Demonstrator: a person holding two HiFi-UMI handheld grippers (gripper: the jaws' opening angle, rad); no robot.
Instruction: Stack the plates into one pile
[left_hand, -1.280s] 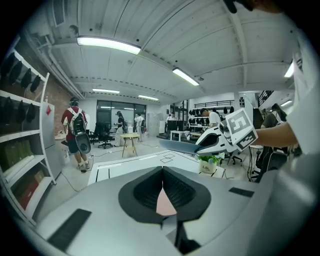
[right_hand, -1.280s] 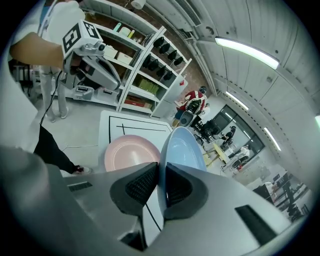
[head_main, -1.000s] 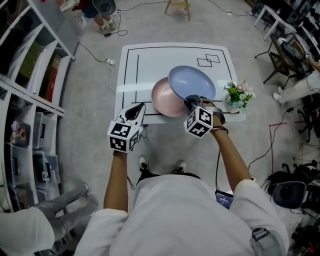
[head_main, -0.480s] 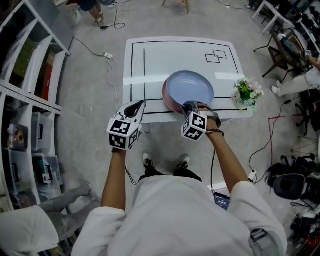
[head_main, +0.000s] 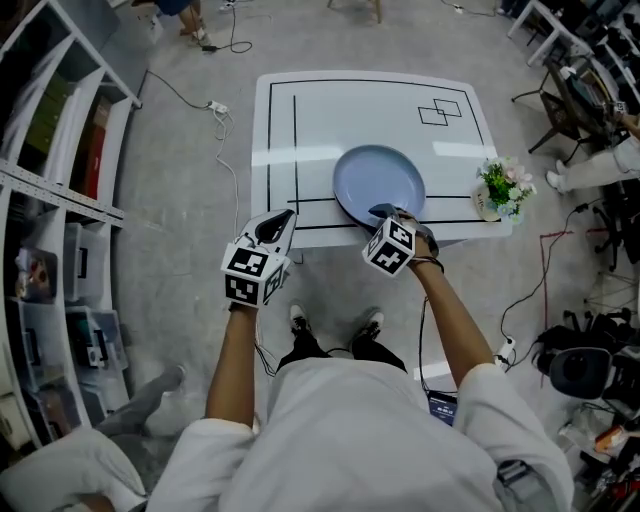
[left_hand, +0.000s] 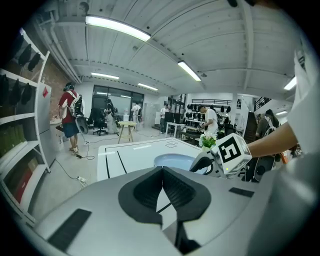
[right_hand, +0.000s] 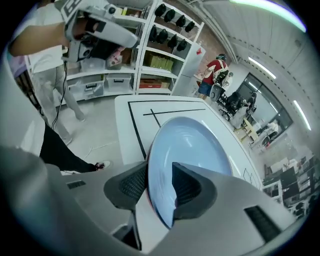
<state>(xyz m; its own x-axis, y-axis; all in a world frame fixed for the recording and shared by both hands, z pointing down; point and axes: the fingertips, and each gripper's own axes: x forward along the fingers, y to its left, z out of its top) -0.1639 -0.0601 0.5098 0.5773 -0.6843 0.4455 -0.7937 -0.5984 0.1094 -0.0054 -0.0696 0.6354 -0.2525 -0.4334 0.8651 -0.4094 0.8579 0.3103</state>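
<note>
The right gripper (right_hand: 160, 172) is straddling the blue plate (head_main: 378, 180) — its jaws have just been opening (not squeezing). The left gripper (left_hand: 162, 175) is hovering closed, empty.

table (head_main: 300, 120): white, black lines running across top, standing on grey floor | blue plate (head_main: 380, 183): sitting near front edge, right of centre | pink plate (right_hand: 148, 196): lying beneath, only rim sliver showing | flower pot (head_main: 503, 188): sitting at right front corner
</note>
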